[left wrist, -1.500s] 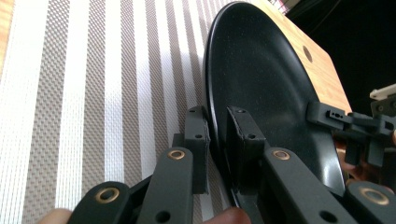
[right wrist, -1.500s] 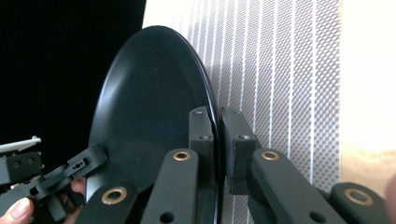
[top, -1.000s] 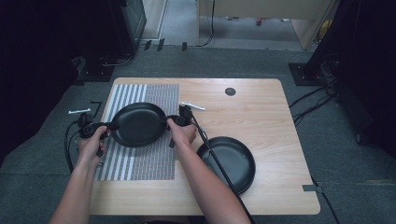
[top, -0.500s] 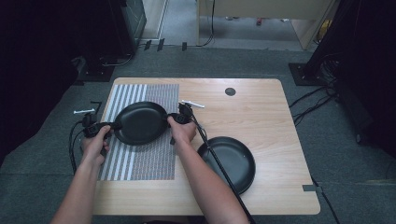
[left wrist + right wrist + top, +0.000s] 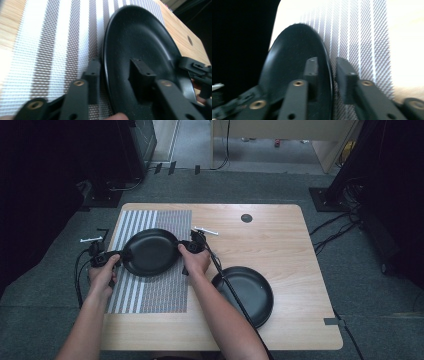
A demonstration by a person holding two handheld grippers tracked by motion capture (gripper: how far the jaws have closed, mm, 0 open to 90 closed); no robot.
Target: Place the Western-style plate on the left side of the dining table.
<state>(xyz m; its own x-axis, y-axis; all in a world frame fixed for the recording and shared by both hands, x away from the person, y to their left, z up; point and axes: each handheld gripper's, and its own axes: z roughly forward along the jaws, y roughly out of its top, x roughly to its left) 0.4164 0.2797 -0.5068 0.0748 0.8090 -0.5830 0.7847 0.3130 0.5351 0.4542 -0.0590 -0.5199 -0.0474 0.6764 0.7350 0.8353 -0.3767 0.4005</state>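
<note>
Both grippers' jaws have just been opening: left gripper (image 5: 121, 255) and right gripper (image 5: 184, 247) released, each straddling the plate (image 5: 150, 252) rim. Two plates are being counted; second plate (image 5: 245, 294) apart.

Both forearms are bare, with no sleeve in the high view. Each hand carries black tongs: the left tongs (image 5: 120, 255) and the right tongs (image 5: 186, 247). Each pair has two blocky black jaws on flat, angular black arms. Brass-coloured round fasteners sit in those arms, with small dark screw holes in the jaw blocks, as the left gripper view (image 5: 115, 75) and right gripper view (image 5: 327, 75) show. A thin black cable (image 5: 235, 295) trails from the right tongs; another black cable (image 5: 77, 277) loops from the left.
</note>
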